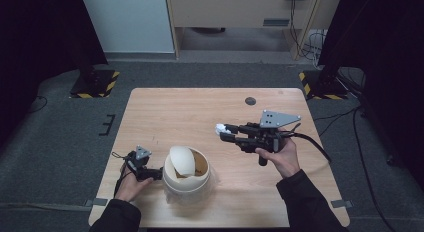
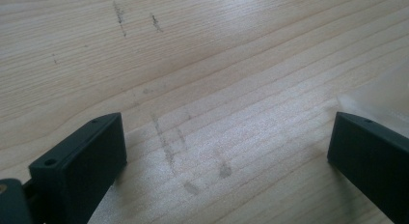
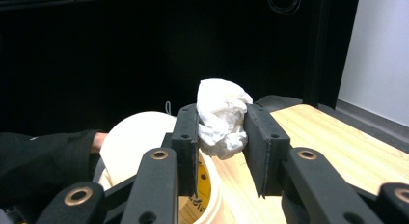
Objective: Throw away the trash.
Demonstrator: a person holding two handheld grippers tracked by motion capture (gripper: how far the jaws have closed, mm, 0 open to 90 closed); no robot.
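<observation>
High view: wooden table (image 1: 200,107), a cream bin (image 1: 186,184) with a swing lid (image 1: 181,159) near its front edge. Left gripper (image 1: 156,175) low beside the bin's wall, held by the left hand (image 1: 131,187); jaw opening hard to judge from up here. Right gripper (image 1: 223,132) raised, in the right hand (image 1: 282,157), pointing toward the bin, with a crumpled white wad (image 1: 220,127) of paper pinched at its tip, up and to one side of the bin's mouth.

Left gripper view: jaws spread wide, nothing between them but bare wood grain and a few grey scuffs (image 2: 169,151). A pale, blurred edge just beyond the far jaw (probably the bin's wall or a liner, too soft to tell).

Right gripper view: jaws closed most of the way onto the wad (image 3: 222,118), gripped across its middle, top bulging out above the fingers (image 3: 185,137). Bin and tilted lid (image 3: 130,147) below and beyond the fingertips, dark sleeve (image 3: 43,156) past that.

Handling, as a judgement: very light, soft, crushable, not fragile; likely to cling to a pad or spring open on release. Best taken across the thickest part, as here, with modest squeeze.

Writing: a yellow patch (image 3: 203,178) with dark marks inside the bin, unreadable. No brand legible anywhere.
</observation>
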